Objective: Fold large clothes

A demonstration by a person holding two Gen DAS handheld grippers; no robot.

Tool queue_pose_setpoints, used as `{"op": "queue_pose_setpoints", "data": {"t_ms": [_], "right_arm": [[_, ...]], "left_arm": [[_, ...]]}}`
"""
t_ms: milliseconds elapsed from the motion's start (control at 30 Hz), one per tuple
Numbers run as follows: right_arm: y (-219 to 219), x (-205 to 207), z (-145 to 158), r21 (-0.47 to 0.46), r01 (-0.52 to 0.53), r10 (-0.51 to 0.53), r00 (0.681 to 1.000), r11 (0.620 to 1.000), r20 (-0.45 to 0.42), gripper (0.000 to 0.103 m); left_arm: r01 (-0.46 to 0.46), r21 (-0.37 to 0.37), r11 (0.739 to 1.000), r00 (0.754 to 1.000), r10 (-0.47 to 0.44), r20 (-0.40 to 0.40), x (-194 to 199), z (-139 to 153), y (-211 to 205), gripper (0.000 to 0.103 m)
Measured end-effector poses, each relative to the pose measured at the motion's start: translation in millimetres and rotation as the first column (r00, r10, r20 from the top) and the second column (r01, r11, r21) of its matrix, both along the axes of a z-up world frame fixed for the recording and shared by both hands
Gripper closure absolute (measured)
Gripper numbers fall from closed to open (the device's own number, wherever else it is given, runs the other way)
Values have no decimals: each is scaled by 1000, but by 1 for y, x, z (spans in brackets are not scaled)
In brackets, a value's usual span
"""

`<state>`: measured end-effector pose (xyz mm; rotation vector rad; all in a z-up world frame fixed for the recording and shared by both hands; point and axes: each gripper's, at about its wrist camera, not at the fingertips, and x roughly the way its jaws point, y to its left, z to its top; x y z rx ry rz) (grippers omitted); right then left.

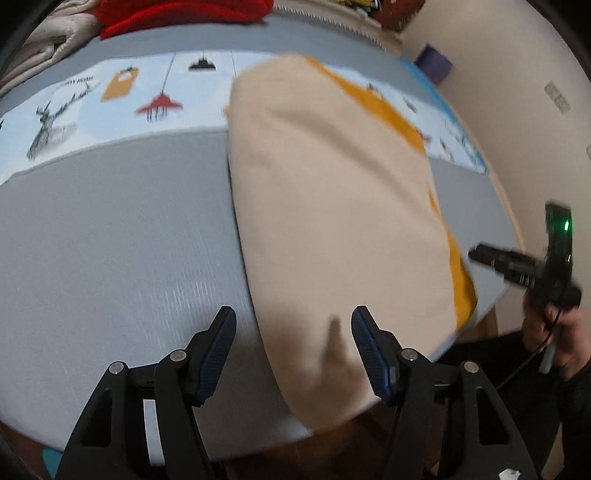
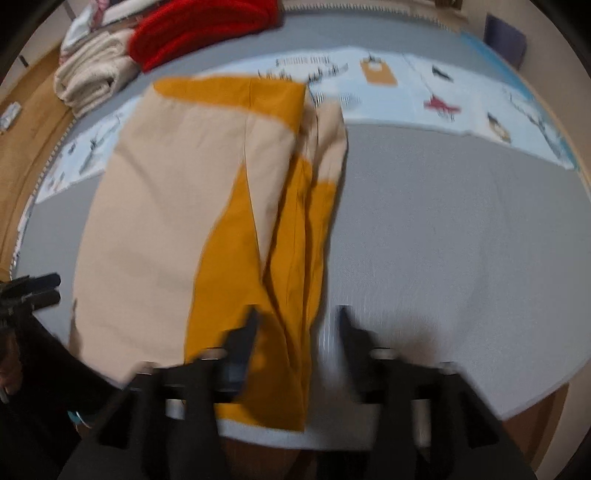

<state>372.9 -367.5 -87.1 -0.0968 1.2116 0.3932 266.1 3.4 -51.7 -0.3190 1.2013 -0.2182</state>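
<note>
Left tongs (image 1: pixel 293 350) and right tongs (image 2: pixel 297 334), both agape and empty, over beige-and-mustard garment (image 2: pixel 207 229) lying part-folded on grey worktop (image 2: pixel 443 240); soft, light, limp; likely best pinched at near hem corners.

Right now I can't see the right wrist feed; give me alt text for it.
A beige and mustard garment, folded lengthwise, lies on a grey mat. The open right gripper hovers at its near right edge, holding nothing. Behind lie a red knit and cream towels; the left gripper shows at far left.
</note>
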Motion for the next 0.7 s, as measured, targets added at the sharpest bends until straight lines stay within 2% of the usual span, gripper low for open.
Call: {"op": "queue_pose_setpoints", "data": {"t_ms": [100,167,233,267,367,533,633,700], "right_arm": [[8,14,-5,35,-23,24,999,999,-25,47],[13,28,-19,59,-10,15,996,998,-91,47],[16,41,-38,85,16,0,984,996,-178,47],[16,47,-47,86,31,-12,977,996,-215,47],[17,60,-65,97,61,-32,959,993,-282,45],[24,68,-79,81,71,-42,949,994,-313,44],[28,68,-82,68,75,-50,950,995,-310,45],[32,68,-81,89,84,-53,950,992,-308,59]], "left_arm": [[-14,-14,1000,1000,14,5,31,-6,20,42],[-28,-71,997,999,27,-24,47,-18,34,42],[-74,-158,985,994,60,-93,64,-41,44,42],[-104,-194,975,987,78,-138,72,-52,48,42],[-145,-287,947,978,93,-186,90,-71,54,42],[-206,-429,880,968,120,-218,111,-92,63,40],[-214,-456,864,967,121,-226,118,-102,60,37],[-203,-464,862,969,110,-219,121,-105,55,35]]}}
